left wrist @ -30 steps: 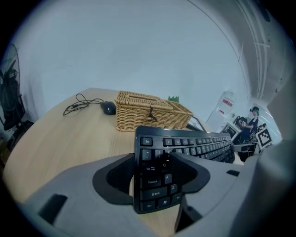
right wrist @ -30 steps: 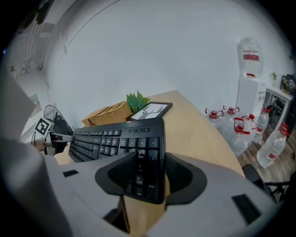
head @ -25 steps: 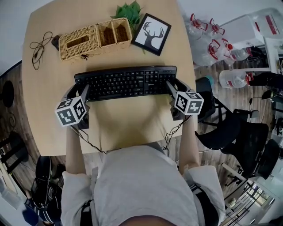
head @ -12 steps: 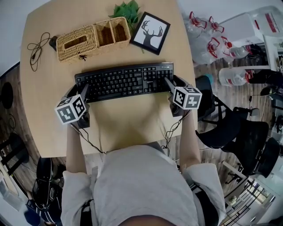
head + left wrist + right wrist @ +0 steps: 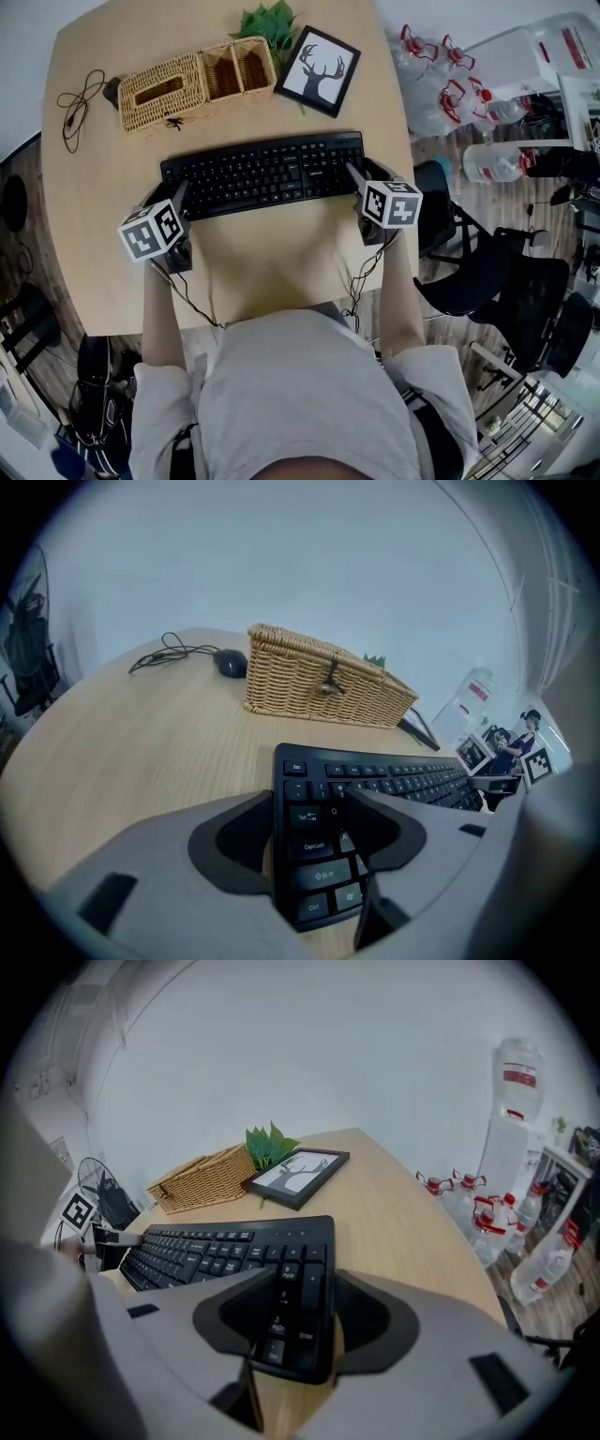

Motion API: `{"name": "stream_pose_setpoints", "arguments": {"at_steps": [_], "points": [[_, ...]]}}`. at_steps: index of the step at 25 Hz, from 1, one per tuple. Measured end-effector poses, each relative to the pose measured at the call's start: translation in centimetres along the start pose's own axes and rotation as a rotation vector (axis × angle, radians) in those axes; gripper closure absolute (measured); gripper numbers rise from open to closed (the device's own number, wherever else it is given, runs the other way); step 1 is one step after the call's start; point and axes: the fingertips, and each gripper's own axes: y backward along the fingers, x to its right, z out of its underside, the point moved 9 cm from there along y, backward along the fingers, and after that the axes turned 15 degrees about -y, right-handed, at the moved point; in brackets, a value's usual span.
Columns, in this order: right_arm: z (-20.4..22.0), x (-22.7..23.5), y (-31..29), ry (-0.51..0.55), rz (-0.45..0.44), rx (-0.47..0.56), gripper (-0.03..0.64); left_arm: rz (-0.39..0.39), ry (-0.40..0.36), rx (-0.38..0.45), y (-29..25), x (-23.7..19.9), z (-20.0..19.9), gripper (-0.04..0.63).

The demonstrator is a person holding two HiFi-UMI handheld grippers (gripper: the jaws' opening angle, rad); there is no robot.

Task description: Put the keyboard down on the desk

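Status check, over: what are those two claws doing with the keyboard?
Left gripper shut on keyboard left end, right gripper on right end. Keyboard low over desk, touchdown unclear. Beyond it, wicker basket, not touching.

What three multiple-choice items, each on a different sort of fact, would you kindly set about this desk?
1. In the head view, the deer picture lies: A) left of the wicker basket; B) right of it; C) under the keyboard.
2. The keyboard is: A) white; B) black; C) red.
3. The left gripper is: A) open; B) shut on the keyboard; C) shut on the basket.
B: it sits past the basket's right end. B: keys and case are black. B: its fingers clamp the keyboard's end.
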Motion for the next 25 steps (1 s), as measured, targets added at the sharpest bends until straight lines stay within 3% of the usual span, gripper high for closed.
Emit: {"name": "stream_pose_setpoints", "arguments": {"at_steps": [7, 13, 15, 18, 19, 25], "points": [[0.3, -0.2, 0.1, -0.01, 0.013, 0.039, 0.433, -0.026, -0.002, 0.046, 0.1, 0.1, 0.3, 0.36], [0.3, -1.0, 1.2, 0.077, 0.065, 0.125, 0.445, -0.078, -0.008, 0.115, 1.6, 0.2, 0.3, 0.369], [-0.1, -1.5, 2.1, 0.104, 0.061, 0.176, 0.477, -0.115, -0.023, 0.147, 2.6, 0.3, 0.0, 0.405], [-0.7, -2.4, 3.7, 0.131, 0.037, 0.236, 0.586, -0.167, -0.036, 0.213, 4.7, 0.8, -0.7, 0.528], [-0.8, -2.6, 4.3, 0.136, 0.022, 0.251, 0.594, -0.182, -0.047, 0.234, 5.3, 1.0, -0.9, 0.565], [-0.6, -3.7, 7.7, 0.16, -0.057, 0.327, 0.604, -0.212, -0.152, 0.366, 9.3, 3.5, -1.9, 0.586]]}}
